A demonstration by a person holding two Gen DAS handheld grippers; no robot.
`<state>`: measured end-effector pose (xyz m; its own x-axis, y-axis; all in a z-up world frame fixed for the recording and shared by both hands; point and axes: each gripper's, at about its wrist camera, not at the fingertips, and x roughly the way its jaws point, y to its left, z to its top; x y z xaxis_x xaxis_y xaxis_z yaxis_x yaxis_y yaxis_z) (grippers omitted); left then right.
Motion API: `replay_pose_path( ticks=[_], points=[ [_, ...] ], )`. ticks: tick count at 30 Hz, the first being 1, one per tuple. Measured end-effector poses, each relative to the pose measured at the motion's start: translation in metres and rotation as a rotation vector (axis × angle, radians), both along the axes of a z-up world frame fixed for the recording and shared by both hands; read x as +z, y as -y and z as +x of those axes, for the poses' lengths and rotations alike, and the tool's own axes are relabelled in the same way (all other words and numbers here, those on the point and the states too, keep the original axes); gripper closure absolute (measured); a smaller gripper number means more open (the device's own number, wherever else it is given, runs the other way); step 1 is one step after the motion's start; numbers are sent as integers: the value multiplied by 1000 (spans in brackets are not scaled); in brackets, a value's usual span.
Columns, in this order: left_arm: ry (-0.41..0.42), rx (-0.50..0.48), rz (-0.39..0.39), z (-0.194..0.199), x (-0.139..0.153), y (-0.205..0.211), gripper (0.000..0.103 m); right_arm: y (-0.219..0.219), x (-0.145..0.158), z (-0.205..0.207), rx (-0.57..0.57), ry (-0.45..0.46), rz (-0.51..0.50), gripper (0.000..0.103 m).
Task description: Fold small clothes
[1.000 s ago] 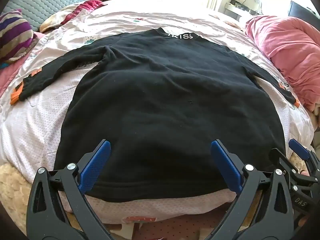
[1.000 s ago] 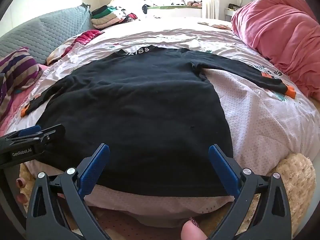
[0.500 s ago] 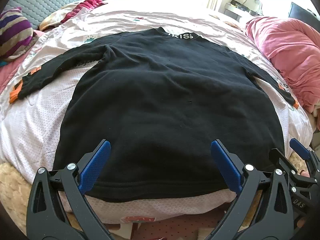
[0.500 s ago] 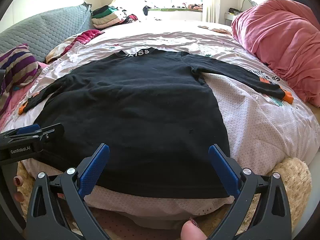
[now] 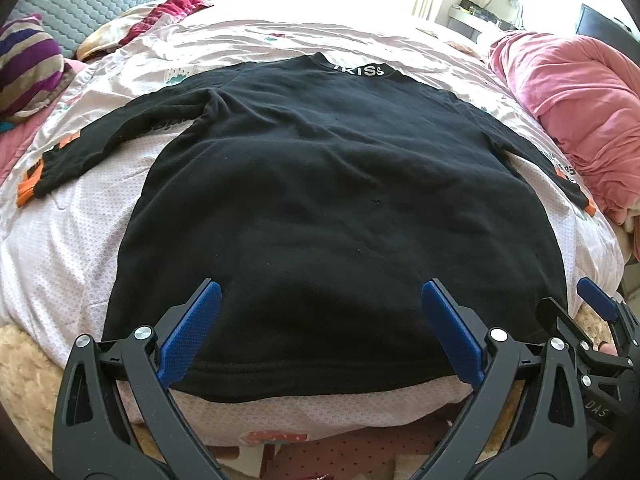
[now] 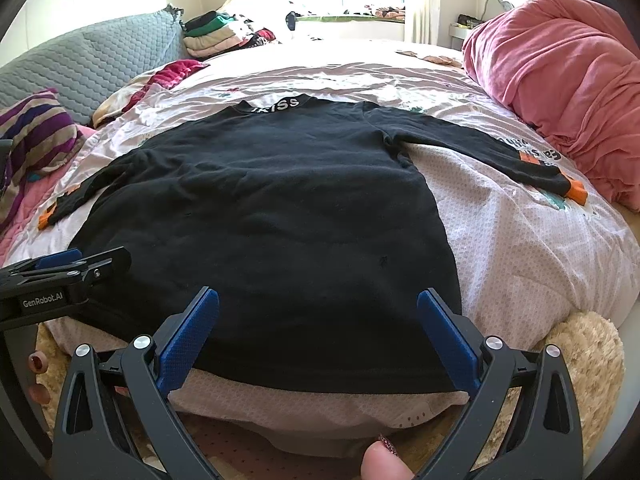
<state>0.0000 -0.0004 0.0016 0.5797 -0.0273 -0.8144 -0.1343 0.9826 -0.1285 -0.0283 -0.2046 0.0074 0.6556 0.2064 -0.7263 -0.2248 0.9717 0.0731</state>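
A black long-sleeved sweatshirt [image 5: 332, 200] [image 6: 272, 216] lies flat and spread out on the bed, collar with white letters at the far end, hem nearest me, sleeves with orange cuffs stretched to both sides. My left gripper [image 5: 320, 300] hovers open over the hem, nothing between its blue pads. My right gripper [image 6: 318, 308] is open too, above the hem's right half, holding nothing. Each gripper shows at the edge of the other's view: the right gripper [image 5: 600, 320] and the left gripper [image 6: 64, 276].
The pale pink bedsheet [image 5: 80, 240] covers the bed. A pink duvet [image 6: 560, 60] is heaped on the right. A striped pillow [image 5: 28, 64], a grey quilted headboard [image 6: 88, 64] and folded clothes [image 6: 216, 32] are at the far left. A beige plush rug [image 6: 580, 352] lies below.
Both grippers have risen and drawn back slightly, so the sweatshirt sits a bit lower in view. The jaws stay open and the garment has not moved.
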Motion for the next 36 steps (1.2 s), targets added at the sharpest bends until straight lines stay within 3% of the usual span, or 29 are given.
replay_pose_path(
  ticks=[36],
  points=[
    [3,-7,-13,0,1,7,9,3,7,0,-13,11,30,4]
  ],
)
